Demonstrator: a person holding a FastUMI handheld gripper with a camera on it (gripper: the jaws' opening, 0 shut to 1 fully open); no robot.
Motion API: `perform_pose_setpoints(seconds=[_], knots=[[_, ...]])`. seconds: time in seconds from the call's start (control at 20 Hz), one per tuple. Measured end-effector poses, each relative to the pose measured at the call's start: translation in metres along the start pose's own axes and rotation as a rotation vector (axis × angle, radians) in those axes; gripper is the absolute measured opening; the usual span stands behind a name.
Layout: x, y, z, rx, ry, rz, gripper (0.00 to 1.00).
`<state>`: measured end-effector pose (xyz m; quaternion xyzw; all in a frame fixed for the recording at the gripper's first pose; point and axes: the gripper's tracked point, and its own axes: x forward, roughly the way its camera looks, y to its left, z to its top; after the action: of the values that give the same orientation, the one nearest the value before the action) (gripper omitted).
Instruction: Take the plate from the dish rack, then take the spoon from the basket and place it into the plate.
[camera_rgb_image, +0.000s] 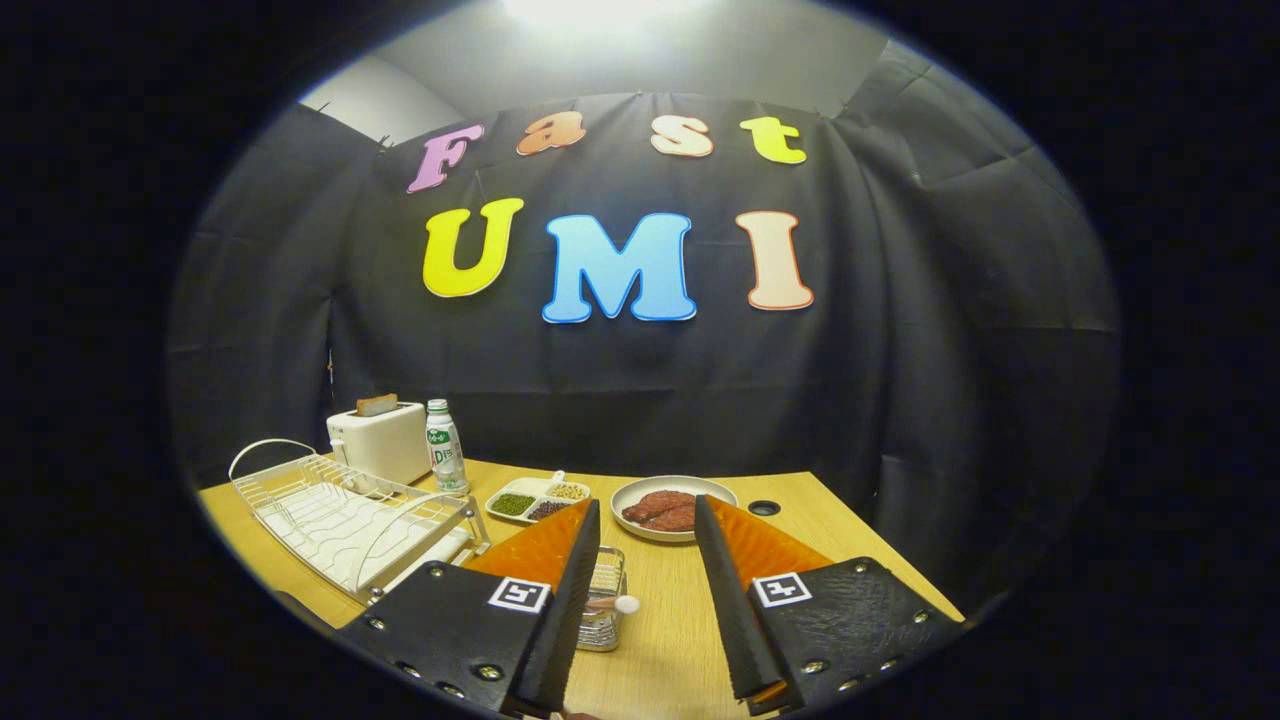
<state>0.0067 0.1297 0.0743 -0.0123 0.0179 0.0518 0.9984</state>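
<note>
One spoon (612, 604) in basket (602, 610), one dish rack (345, 515), hand-held gripper (648, 520) fingers apart

Square black-and-white fiducial markers sit on both fingers of the gripper (648, 540); the bottle (444, 447) label's print is too small to read.

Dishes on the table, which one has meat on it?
The round plate, just beyond the open gripper fingers. It holds reddish meat slices; the divided tray beside it, nearer the bottle, holds beans and grains.
</note>
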Motion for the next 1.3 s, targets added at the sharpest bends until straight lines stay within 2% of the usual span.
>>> perform_pose_setpoints(seconds=[0.25, 0.5, 0.55, 0.65, 0.8, 1.3], knots=[[0.032, -0.001, -0.041, 0.057, 0.056, 0.0, 0.59], [0.044, 0.005, -0.054, 0.073, 0.064, 0.023, 0.57], [0.043, 0.009, -0.051, 0.062, 0.049, 0.034, 0.42], [0.045, 0.02, -0.049, 0.037, 0.039, 0.079, 0.25], [0.037, 0.026, -0.045, 0.023, 0.06, 0.079, 0.14], [0.001, 0.031, 0.021, -0.007, 0.075, 0.021, 0.14]])
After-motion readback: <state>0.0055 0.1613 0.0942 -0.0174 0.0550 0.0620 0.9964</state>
